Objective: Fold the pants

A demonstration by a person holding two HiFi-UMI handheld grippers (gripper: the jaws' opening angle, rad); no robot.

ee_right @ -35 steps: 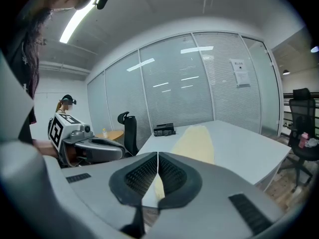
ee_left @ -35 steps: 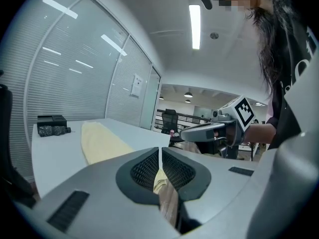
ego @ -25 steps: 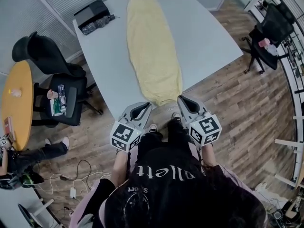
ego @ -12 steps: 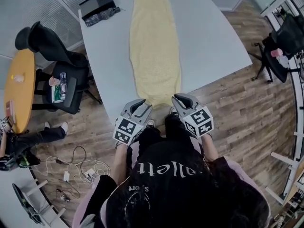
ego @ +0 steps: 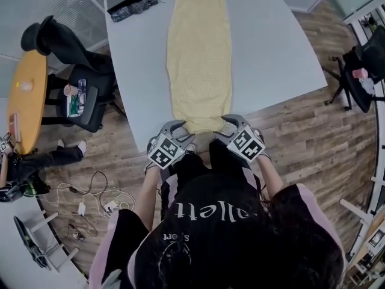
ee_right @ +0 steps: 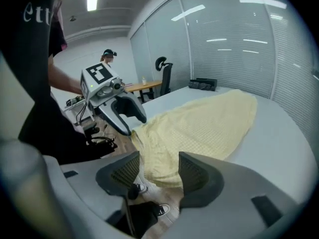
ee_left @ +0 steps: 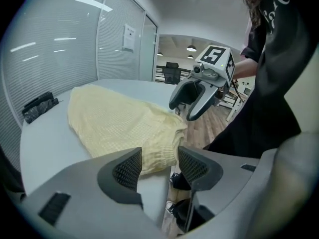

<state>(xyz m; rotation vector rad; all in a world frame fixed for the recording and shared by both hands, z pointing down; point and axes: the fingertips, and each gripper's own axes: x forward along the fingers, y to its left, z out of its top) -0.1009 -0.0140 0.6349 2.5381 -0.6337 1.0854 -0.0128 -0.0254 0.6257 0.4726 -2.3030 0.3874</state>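
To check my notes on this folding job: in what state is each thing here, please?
pants: lying flat lengthwise on the table, near end at the edge.
left gripper: open, jaws just been opening, pants end ahead between them, not pinched.
right gripper: open, jaws just been opening, pants end ahead between them, not pinched.
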